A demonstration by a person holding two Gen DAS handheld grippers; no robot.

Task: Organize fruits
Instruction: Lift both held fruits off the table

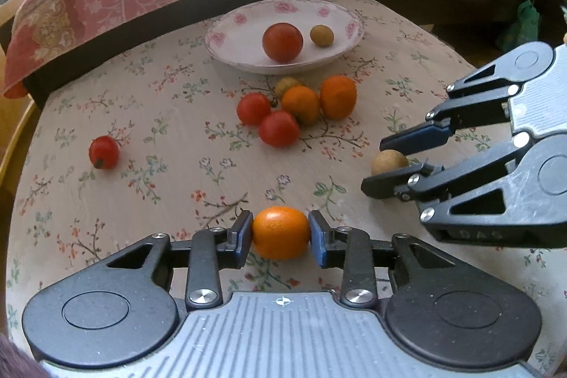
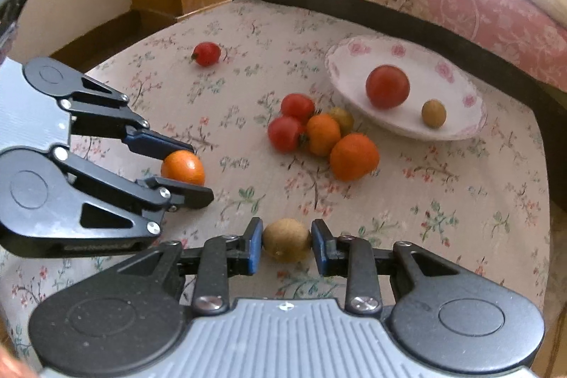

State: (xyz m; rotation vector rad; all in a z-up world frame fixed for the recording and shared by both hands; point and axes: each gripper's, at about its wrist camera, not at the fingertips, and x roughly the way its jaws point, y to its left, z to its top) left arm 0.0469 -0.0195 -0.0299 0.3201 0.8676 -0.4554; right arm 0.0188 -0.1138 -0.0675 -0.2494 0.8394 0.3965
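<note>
Both grippers carry fruit. The left gripper [image 1: 280, 232] has its jaws clamped on a small orange fruit [image 1: 280, 232], pads touching it at either side, low in the centre of the left wrist view. The right gripper [image 2: 287, 239] has its jaws clamped on a brown round fruit [image 2: 287, 239], likewise held at its two flanks in the lower centre of the right wrist view. Neither fruit has a marked long axis (both are near-spherical), so approach angle matters little.

What the coming move turns on is where the floral plate [image 1: 226, 50] lies from each pair of jaws. In the left wrist view it sits straight ahead, in the upper centre, beyond a loose cluster of red and orange fruits [image 1: 296, 110] on the counter [image 1: 159, 201]. In the right wrist view the plate [image 2: 340, 73] stands at the upper right, with the cluster to its left rather than directly in the path. A red fruit [image 1: 282, 42] and a small brown fruit [image 1: 321, 35] lie in the plate already; a lone red fruit [image 1: 103, 152] rests well apart at the left.

I judge the left gripper must pass over the cluster, while the right has the clearer line.
</note>
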